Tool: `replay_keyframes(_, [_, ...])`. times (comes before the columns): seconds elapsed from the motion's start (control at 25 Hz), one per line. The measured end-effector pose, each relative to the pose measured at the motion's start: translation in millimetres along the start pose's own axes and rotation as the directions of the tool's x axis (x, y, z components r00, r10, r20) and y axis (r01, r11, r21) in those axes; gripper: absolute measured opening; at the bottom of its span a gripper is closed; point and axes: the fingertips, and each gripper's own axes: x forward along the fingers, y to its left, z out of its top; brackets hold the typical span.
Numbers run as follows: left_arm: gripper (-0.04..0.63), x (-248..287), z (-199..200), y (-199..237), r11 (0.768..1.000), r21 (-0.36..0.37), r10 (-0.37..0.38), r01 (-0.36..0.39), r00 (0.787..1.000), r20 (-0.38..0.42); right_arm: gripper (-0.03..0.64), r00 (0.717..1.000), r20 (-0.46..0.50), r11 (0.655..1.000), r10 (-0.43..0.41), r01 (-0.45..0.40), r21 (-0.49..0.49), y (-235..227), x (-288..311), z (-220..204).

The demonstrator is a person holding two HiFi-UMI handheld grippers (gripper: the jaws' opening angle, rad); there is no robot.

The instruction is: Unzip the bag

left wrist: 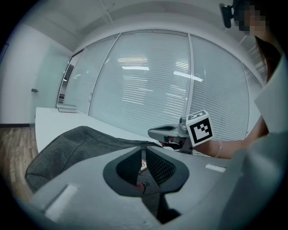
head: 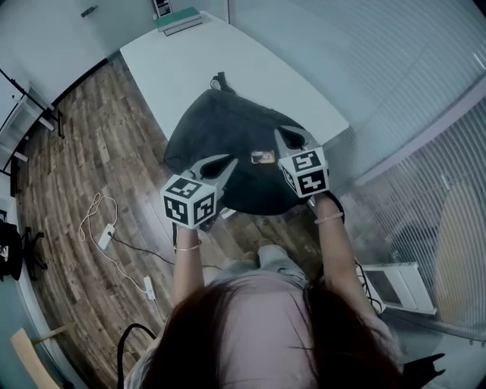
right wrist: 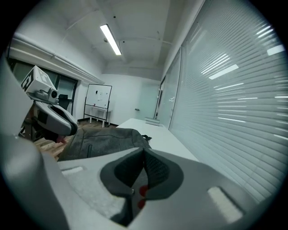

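A dark grey fabric bag (head: 228,129) lies at the near end of the white table (head: 190,61), with a small orange label (head: 263,157) on its near side. My left gripper (head: 225,163) hovers over the bag's near left edge. In the left gripper view its pads (left wrist: 155,164) stand a narrow slit apart with nothing between them, and the bag (left wrist: 76,143) lies ahead on the left. My right gripper (head: 281,135) hangs over the bag's near right part. Its pads (right wrist: 155,166) meet and hold nothing, with the bag (right wrist: 99,139) beyond them.
A flat stack (head: 180,20) sits at the table's far end. A power strip with its cable (head: 106,235) lies on the wooden floor to the left. Glass walls with blinds (head: 425,91) run along the right side. A whiteboard (right wrist: 99,101) stands at the back of the room.
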Motion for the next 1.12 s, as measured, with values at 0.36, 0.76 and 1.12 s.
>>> replay_keyframes(0.36, [0.015,-20.6,4.5,0.1,0.999,0.018,0.028,-0.028,0.999,0.036,0.005,0.99,0.084,0.992,-0.117,0.112,0.058,18.7,-41.4,10.5])
replay_keyframes(0.76, [0.011,-34.0,12.5,-9.2,0.995,0.043,0.086,-0.089,0.994,0.07,0.003,0.97,0.164,0.984,-0.178,0.173,0.044,27.7,-76.1,22.6])
replay_keyframes(1.12, [0.011,-51.4,11.9,-48.2,0.992,0.051,0.11,-0.115,0.99,0.088,0.003,0.967,0.189,0.984,-0.169,0.156,0.083,38.6,-119.8,21.7])
